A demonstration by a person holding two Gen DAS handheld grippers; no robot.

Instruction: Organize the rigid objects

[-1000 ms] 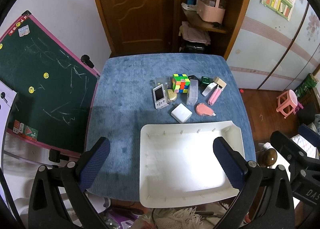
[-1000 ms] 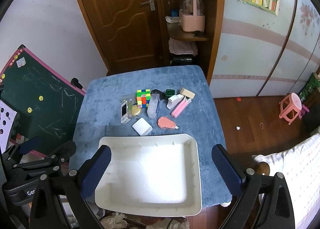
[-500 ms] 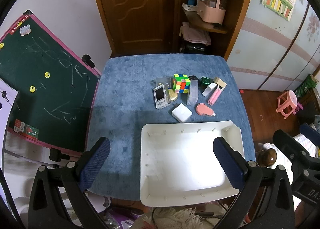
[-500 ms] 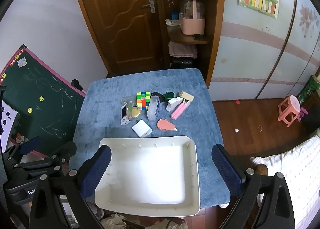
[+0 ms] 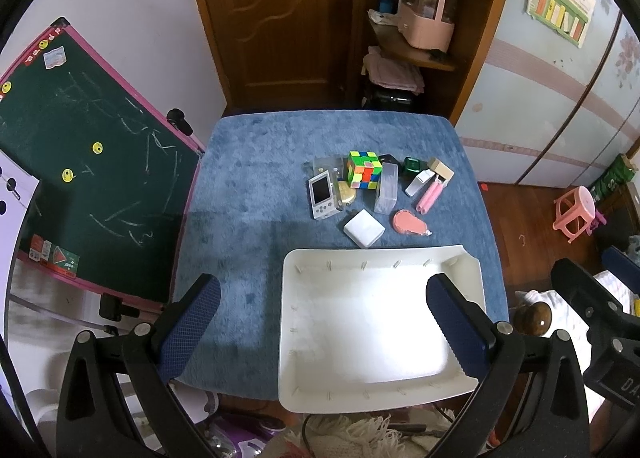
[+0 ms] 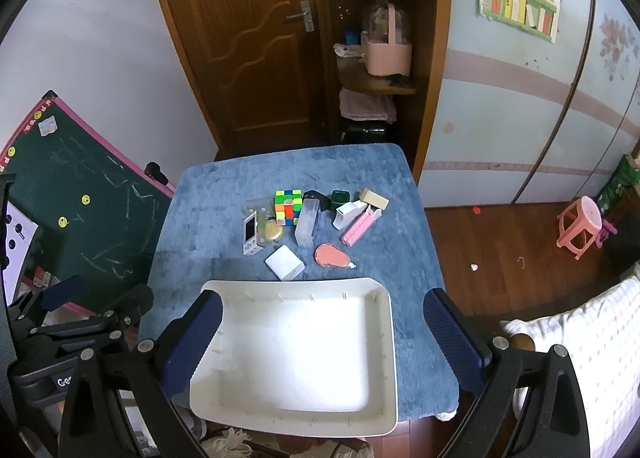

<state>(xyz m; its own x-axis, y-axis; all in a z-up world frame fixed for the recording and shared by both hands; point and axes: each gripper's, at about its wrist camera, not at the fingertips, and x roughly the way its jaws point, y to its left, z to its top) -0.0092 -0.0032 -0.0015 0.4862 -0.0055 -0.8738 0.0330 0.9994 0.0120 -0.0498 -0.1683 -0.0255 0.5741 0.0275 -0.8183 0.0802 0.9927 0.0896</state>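
A white tray (image 5: 384, 258) (image 6: 296, 286) lies empty at the near edge of the blue-covered table (image 5: 260, 162) (image 6: 208, 194). Beyond it sits a cluster of small items: a colour cube (image 5: 363, 170) (image 6: 288, 207), a white handheld game (image 5: 322, 195) (image 6: 251, 236), a white square box (image 5: 364, 228) (image 6: 285, 263), a clear case (image 5: 387, 188) (image 6: 307, 223), a salmon teardrop piece (image 5: 410, 223) (image 6: 334, 256), pink sticks (image 5: 430, 196) (image 6: 360, 230). My left gripper (image 5: 324, 324) and right gripper (image 6: 322, 338) both hover high over the tray, open and holding nothing.
A green chalkboard (image 5: 80, 154) (image 6: 76, 194) leans at the table's left side. A brown door (image 5: 276, 18) and a shelf with a pink basket (image 5: 426, 24) (image 6: 386, 52) stand behind. A pink stool (image 5: 576, 214) (image 6: 582, 226) is on the wooden floor at right.
Both views have drifted slightly, with the table and its items sitting a little farther away in the right wrist view. Nothing on the table has moved.
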